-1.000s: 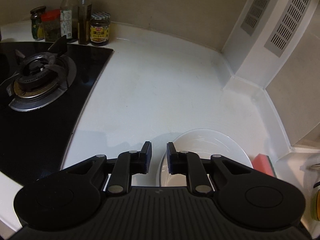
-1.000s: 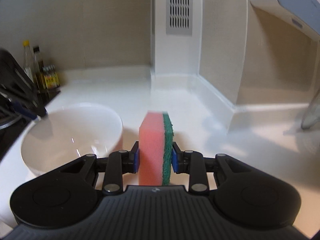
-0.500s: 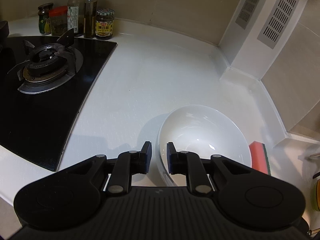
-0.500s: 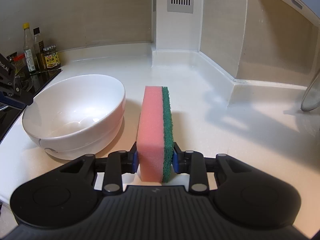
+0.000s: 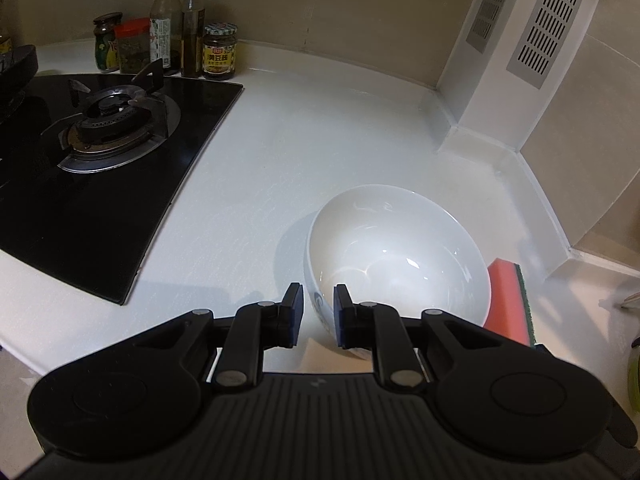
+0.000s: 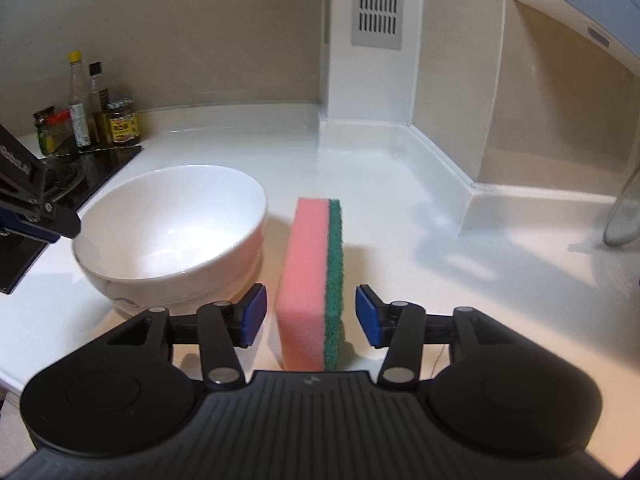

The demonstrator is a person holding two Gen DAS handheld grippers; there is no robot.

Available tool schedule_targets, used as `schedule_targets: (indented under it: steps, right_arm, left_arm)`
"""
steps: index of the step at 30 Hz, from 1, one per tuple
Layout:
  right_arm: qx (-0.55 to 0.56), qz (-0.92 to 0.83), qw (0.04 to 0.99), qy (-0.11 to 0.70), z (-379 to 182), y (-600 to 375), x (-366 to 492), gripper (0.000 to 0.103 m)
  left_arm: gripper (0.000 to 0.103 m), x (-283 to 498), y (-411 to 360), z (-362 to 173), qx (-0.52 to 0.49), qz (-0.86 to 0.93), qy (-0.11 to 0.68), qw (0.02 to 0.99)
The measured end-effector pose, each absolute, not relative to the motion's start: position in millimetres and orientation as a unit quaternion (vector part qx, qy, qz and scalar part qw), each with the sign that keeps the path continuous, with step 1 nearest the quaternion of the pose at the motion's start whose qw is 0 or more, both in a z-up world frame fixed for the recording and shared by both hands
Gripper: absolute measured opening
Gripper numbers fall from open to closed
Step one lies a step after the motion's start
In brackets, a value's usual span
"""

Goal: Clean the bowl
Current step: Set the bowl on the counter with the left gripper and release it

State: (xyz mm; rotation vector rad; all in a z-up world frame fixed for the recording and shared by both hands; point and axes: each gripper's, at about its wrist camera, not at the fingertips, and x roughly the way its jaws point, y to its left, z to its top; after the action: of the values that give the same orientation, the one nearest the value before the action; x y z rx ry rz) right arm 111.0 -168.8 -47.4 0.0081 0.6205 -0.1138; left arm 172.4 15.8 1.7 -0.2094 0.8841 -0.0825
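We see, far left in the left wrist view, a glossy black glass hob (image 5: pixel 100 200) w/ a round steel gas burner (image 5: pixel 112 124) and its dark pan-support prongs. Behind it, against the beige wall, a cluster of condiments: a red-capped jar (image 5: pixel 132 50), a clear tall bottle w/ yellow cap (image 5: pixel 165 20), a dark-oil bottle w/ black cap (image 5: pixel 193 32), and a squat jar w/ checked lid & yellow label (image 5: pixel 219 58).

The bench (image 5: pixel 280 152) is smooth, white, slightly sheened, w/ a curved upstand at the back.

Our left hand-held gripper (image 5: pixel 316 314) is matte black plastic w/ blue pads; its jaws stand part open, straddling the near rim of the bowl, pads not pressing on it as far as we can tell.

The bowl (image 5: pixel 396 256) is white glazed ceramic, round & deep, glossy inside w/ light glints, small blue mark low on its outer wall. It sits upright on the bench, right of the hob.

Just right of the bowl: the sponge (image 6: pixel 312 280), a rectangular block, soft pink foam w/ a coarse green scouring layer on its right face, standing on edge on the bench.

Our right hand-held gripper (image 6: pixel 310 314) has just been opening; the sponge is between the jaws, but both pads are clear of it.

Further right, a white boxed column w/ grey slotted vent (image 6: pixel 376 0), and the edge of a glass lid (image 6: pixel 624 212).
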Motion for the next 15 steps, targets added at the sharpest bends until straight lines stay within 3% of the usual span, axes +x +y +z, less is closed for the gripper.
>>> schedule_targets:
  steps: [15]
  right_arm:
    - [0.041,-0.086,0.963,0.251,0,-168,71,0.057]
  left_arm:
    - [0.018,133,16,16,-0.049,-0.078,0.423,0.902]
